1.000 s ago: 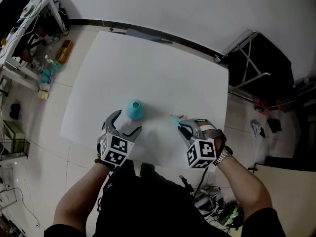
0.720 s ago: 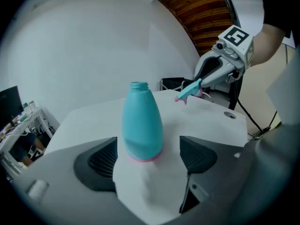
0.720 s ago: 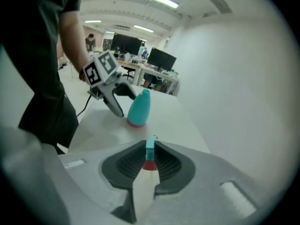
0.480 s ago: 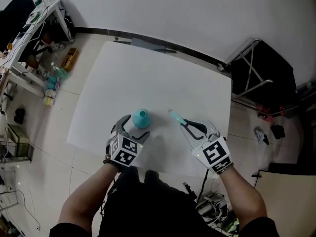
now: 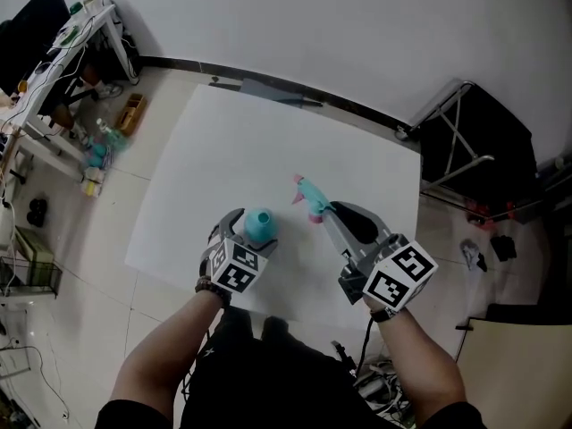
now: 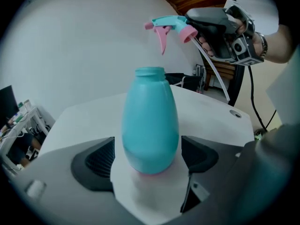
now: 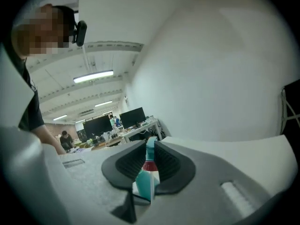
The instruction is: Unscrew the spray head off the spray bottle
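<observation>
My right gripper is clenched on the teal plastic spray head with pink trigger, held above the white table. My left gripper is released, jaws apart around the upright teal plastic bottle, whose neck is bare.

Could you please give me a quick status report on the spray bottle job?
Left gripper open around teal plastic bottle, upright on white table. Right gripper shut on teal-and-pink spray head, already off, held clear of bottle. Nothing in the way.
</observation>
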Tool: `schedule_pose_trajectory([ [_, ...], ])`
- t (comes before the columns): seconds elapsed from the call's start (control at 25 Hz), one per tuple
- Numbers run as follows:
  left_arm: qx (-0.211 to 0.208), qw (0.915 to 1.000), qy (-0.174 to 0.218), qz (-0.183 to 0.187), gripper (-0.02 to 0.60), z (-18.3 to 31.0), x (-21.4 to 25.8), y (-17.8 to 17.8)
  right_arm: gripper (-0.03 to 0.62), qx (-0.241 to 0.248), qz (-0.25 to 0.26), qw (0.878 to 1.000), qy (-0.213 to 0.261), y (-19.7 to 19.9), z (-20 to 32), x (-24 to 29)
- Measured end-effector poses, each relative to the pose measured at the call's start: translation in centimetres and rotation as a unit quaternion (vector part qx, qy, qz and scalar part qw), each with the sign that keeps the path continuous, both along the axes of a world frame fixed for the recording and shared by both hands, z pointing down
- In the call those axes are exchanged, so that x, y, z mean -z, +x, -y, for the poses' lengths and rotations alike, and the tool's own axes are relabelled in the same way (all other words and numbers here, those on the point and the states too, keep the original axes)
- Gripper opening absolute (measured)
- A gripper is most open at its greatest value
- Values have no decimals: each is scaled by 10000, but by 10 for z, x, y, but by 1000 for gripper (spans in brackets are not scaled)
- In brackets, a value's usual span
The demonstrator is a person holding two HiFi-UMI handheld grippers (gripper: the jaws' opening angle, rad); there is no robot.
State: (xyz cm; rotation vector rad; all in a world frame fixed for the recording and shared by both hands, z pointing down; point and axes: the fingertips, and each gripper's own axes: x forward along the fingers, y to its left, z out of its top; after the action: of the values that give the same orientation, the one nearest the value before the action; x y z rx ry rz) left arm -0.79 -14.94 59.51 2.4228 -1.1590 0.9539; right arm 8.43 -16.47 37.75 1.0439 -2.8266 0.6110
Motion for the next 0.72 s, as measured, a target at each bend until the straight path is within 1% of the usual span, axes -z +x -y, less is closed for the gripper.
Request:
schedule_pose_trajectory([
  [0.16, -1, 10000, -71, 13, 465, 5, -6, 1, 44, -62, 335, 9994, 97, -12, 8, 16],
  [0.28, -32, 10000, -61, 26, 452, 7, -8, 4, 44, -64, 465, 9987, 191, -21, 12, 26],
  [0.36, -59, 10000, -27, 32, 428, 9, -8, 6, 44, -60, 538, 9982, 254, -25, 14, 33],
  [0.52, -168, 9998, -61, -8, 423, 8, -7, 10, 44, -64, 678, 9968, 427, -33, 20, 50],
  [0.6, -303, 9994, -184, -63, 422, 2, -5, 15, 44, -58, 754, 9957, 533, -36, 22, 60],
  [0.72, -604, 9967, -531, -101, 420, -13, -2, 25, 44, -46, 863, 9939, 678, -36, 25, 75],
])
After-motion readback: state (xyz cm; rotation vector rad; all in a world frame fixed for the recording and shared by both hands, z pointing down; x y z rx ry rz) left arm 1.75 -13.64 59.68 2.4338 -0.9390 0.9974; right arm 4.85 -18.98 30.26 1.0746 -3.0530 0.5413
